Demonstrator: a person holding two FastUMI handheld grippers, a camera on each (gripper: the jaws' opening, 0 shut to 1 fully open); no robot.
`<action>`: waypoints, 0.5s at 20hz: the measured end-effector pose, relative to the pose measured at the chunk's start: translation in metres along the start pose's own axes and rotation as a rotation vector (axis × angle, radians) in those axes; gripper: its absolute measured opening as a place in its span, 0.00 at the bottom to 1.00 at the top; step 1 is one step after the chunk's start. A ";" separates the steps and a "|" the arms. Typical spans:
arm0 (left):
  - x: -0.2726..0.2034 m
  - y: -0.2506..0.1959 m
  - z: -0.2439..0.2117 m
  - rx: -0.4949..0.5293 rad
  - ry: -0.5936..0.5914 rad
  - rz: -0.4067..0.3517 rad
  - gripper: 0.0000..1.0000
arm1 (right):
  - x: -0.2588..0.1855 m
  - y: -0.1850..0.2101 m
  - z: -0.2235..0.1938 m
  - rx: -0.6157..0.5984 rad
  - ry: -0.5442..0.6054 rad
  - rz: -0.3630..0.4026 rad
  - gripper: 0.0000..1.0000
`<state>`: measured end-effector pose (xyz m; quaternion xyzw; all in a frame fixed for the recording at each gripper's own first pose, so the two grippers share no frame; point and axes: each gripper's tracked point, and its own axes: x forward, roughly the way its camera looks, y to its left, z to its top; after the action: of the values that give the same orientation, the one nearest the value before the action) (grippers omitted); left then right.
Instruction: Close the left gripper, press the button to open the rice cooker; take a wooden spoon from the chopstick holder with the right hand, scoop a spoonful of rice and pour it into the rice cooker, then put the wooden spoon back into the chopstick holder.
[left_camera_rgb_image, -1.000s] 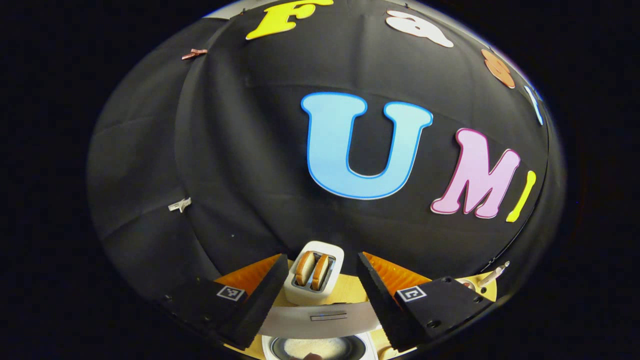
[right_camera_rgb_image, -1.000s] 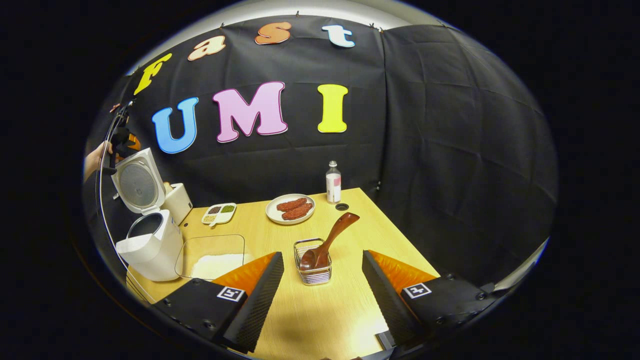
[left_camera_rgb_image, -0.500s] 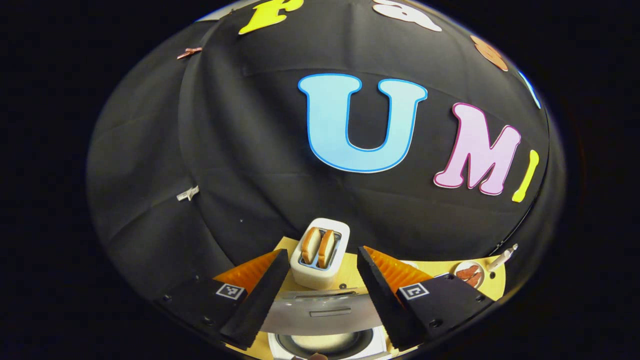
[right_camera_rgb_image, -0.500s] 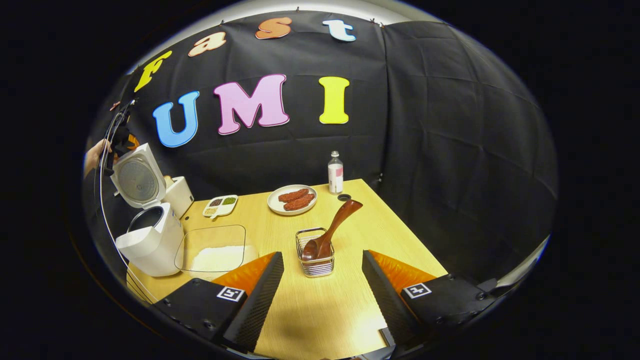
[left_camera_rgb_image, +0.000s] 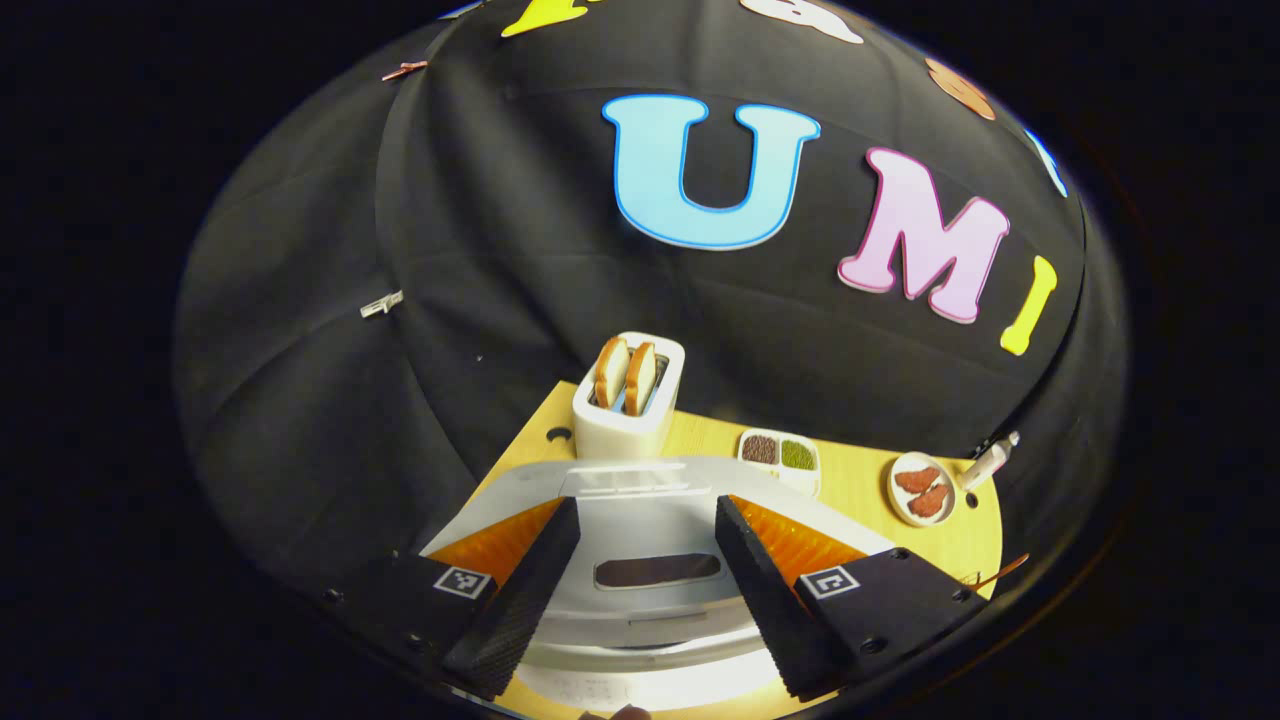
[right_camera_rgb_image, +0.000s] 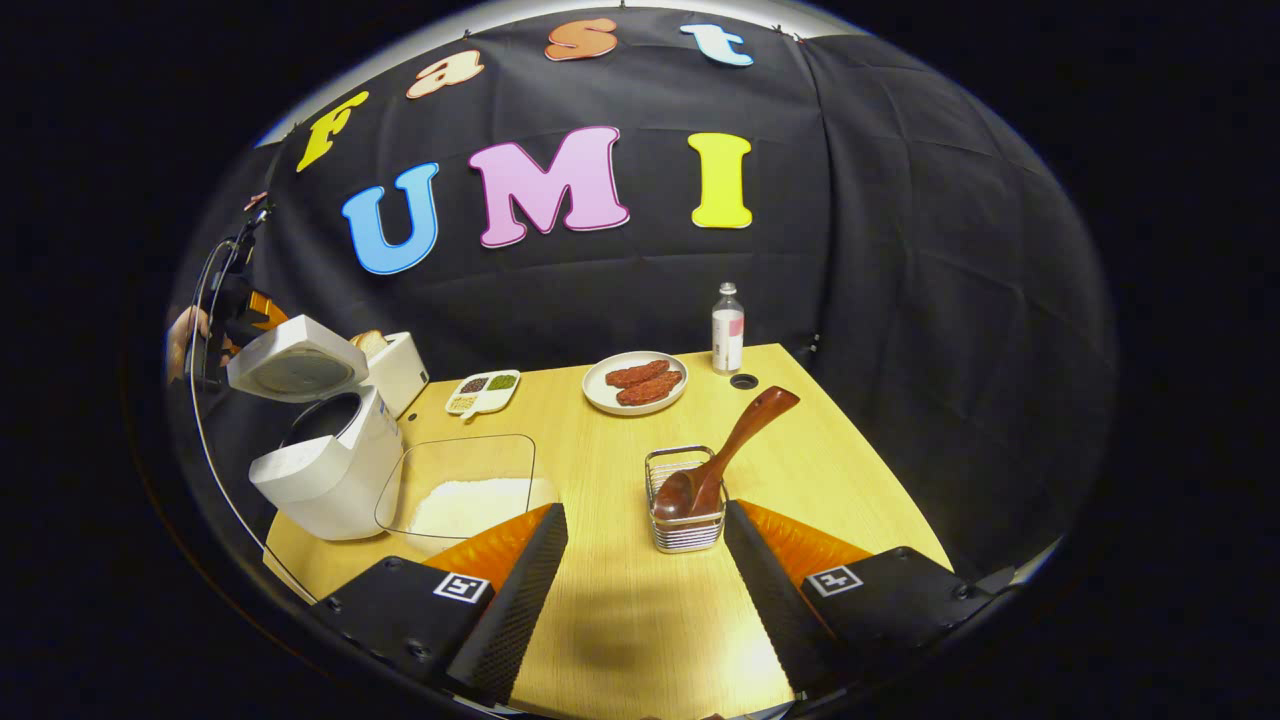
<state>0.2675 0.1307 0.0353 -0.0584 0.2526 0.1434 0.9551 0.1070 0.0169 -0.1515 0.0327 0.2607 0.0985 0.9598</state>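
Observation:
The white rice cooker stands at the table's left with its lid tilted about halfway down. A hand holds my left gripper just behind that lid. In the left gripper view the lid spreads beneath my open left gripper; whether the fingers touch it I cannot tell. The wooden spoon leans in the wire chopstick holder, handle up to the right. My right gripper is open and holds nothing, with the holder close by its right finger. Rice lies in a clear tray.
Behind the cooker stands a toaster with two slices of bread. Along the back of the table are a divided seasoning dish, a plate of sausages and a small bottle.
The cooker's lid has swung from upright to about halfway down, and my left gripper has tipped down over it. My right gripper has shifted, so the holder sits nearer its right finger.

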 end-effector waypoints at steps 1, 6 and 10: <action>0.001 -0.001 -0.012 0.008 0.013 0.011 0.97 | 0.002 0.003 -0.001 -0.010 0.004 0.010 0.99; 0.008 -0.005 -0.056 0.050 0.001 0.029 0.98 | 0.005 0.009 -0.008 -0.054 0.028 0.049 0.99; 0.017 -0.002 -0.082 0.037 0.022 0.025 0.99 | 0.003 0.001 -0.005 -0.052 0.017 0.045 0.99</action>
<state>0.2443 0.1178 -0.0445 -0.0390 0.2663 0.1501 0.9513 0.1072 0.0186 -0.1572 0.0129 0.2656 0.1270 0.9556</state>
